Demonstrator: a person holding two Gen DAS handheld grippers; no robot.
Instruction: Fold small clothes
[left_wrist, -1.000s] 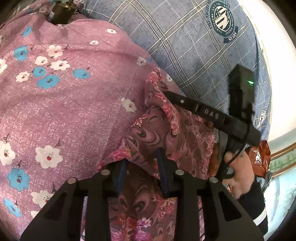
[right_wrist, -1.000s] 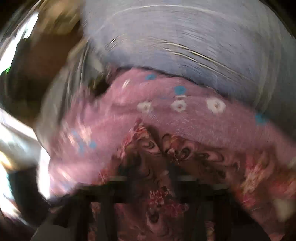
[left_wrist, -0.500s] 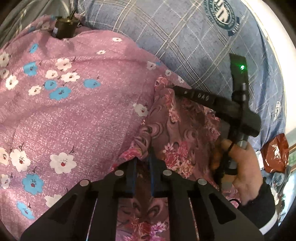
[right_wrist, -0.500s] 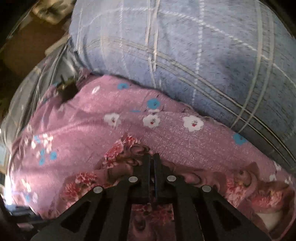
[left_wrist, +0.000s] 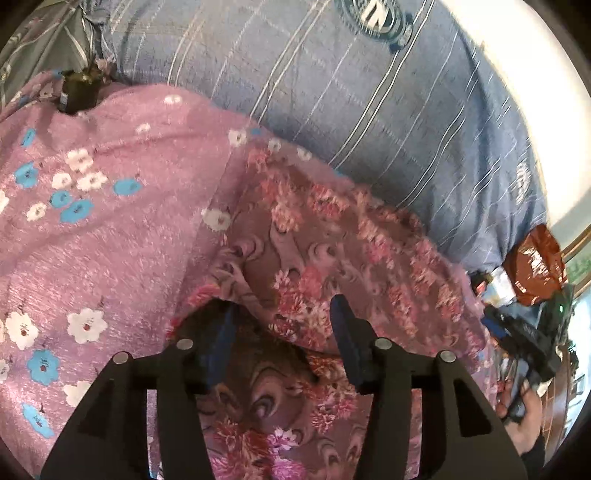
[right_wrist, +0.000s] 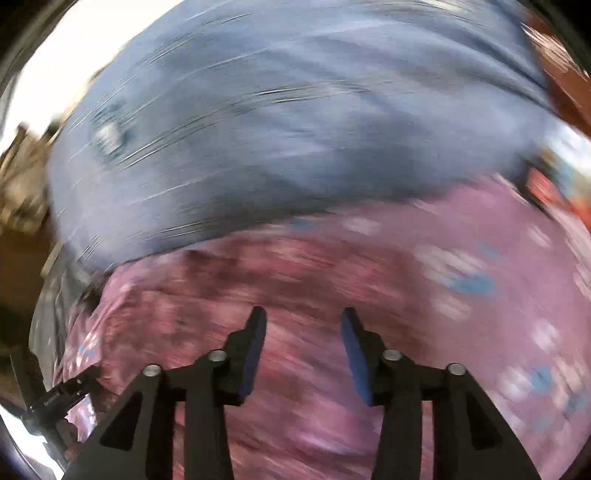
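A small garment (left_wrist: 314, 258) in brownish pink with red flowers and swirls lies folded on the pink flowered blanket (left_wrist: 110, 258). My left gripper (left_wrist: 282, 317) hovers at the garment's near fold. Its jaws are opening; the fold's edge lies loose between them and no pad presses on it. My right gripper (right_wrist: 303, 325) is also opening, with nothing between its fingers, over the blurred garment (right_wrist: 295, 369). In the left wrist view the right gripper (left_wrist: 517, 332) is far off at the right edge, held by a hand (left_wrist: 524, 417).
A blue plaid pillow (left_wrist: 369, 110) with round crests bulges behind the blanket. A small dark object (left_wrist: 79, 92) sits at the blanket's far left corner. A red-brown packet (left_wrist: 535, 266) lies at the right. The left gripper (right_wrist: 62, 395) shows at the right wrist view's lower left.
Both grippers were shut on the garment's fold and have let go and opened. The right gripper has swung away to the right, off the garment, which now lies flatter.
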